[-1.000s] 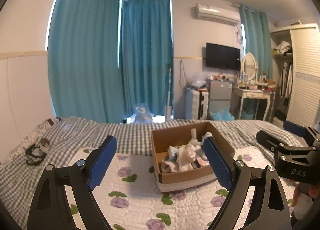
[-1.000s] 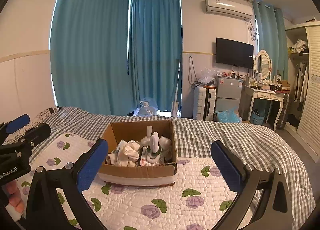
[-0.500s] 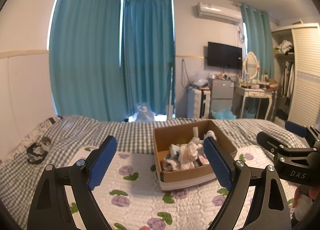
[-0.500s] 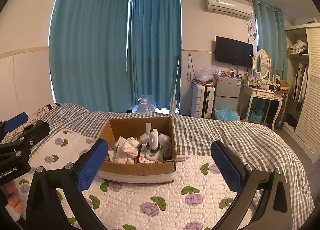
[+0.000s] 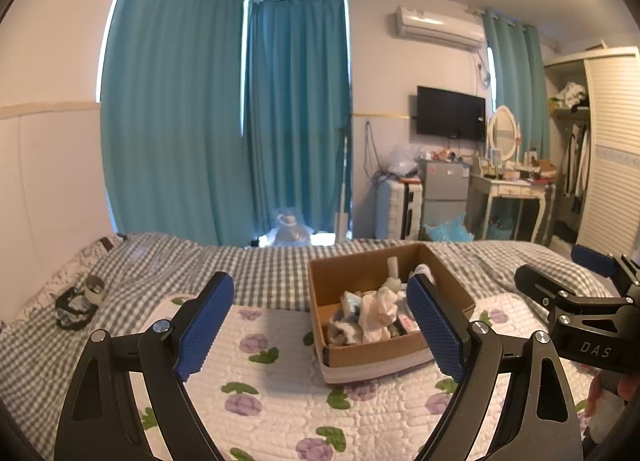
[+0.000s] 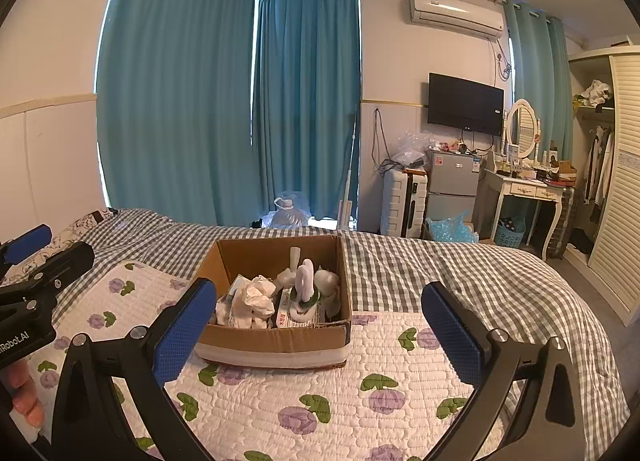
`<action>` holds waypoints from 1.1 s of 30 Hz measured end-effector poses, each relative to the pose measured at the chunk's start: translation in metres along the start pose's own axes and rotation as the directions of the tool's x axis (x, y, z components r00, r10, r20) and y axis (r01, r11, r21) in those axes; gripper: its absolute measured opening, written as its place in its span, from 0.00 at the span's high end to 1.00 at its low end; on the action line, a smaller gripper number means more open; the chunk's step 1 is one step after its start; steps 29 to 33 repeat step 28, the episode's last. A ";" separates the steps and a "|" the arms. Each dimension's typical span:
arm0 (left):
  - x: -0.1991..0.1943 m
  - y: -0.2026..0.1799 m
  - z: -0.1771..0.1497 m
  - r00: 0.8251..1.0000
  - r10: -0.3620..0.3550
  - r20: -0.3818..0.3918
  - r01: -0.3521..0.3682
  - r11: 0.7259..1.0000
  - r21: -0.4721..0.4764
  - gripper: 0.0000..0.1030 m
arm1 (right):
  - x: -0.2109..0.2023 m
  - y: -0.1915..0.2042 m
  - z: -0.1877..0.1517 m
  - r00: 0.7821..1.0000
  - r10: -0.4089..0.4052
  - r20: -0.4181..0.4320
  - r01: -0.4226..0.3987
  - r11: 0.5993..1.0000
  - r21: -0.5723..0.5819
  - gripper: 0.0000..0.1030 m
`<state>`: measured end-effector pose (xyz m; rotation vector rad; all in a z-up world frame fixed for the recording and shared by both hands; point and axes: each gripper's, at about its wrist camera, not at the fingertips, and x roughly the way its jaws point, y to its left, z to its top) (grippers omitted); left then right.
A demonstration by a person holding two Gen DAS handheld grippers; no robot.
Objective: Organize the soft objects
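Cardboard box point(image 6: 276, 341) sits ahead — between right gripper's point(image 6: 320, 321) spread jaws.

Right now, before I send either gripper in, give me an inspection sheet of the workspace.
Surface: bed with a floral quilt over a grey checked cover.
Job's things: open cardboard box on the quilt, holding crumpled white soft items and a white plush piece.
Clutter: dark bundle lying near the pillow end.
Grippers: left gripper open, holding nothing; right gripper open, holding nothing; both short of the box.
Cables: cords hanging on the far wall; none on the bed.
Surroundings: teal curtains, wall TV, small fridge, dressing table.
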<state>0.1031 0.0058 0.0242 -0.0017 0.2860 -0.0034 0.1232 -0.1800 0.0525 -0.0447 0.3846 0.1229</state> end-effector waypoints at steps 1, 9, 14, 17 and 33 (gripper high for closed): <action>0.000 0.000 0.000 1.000 0.000 -0.001 0.000 1.000 0.000 0.13 | 0.000 0.000 0.000 1.000 -0.002 0.001 0.002 1.000 0.000 0.00; 0.000 0.001 0.000 1.000 0.003 0.001 -0.003 1.000 -0.002 0.13 | 0.001 0.000 0.000 1.000 -0.005 0.003 0.005 1.000 0.002 0.00; 0.000 0.001 0.000 1.000 0.005 0.003 -0.005 1.000 -0.002 0.13 | 0.001 0.000 0.001 1.000 -0.005 0.003 0.005 1.000 0.002 0.00; 0.000 0.001 0.000 1.000 0.005 0.003 -0.005 1.000 -0.003 0.13 | 0.001 -0.001 0.000 1.000 -0.008 0.006 0.008 1.000 0.005 0.00; -0.005 0.004 0.004 1.000 -0.001 -0.004 0.001 1.000 -0.025 0.13 | -0.001 -0.002 0.000 1.000 -0.015 0.005 0.015 1.000 0.021 0.00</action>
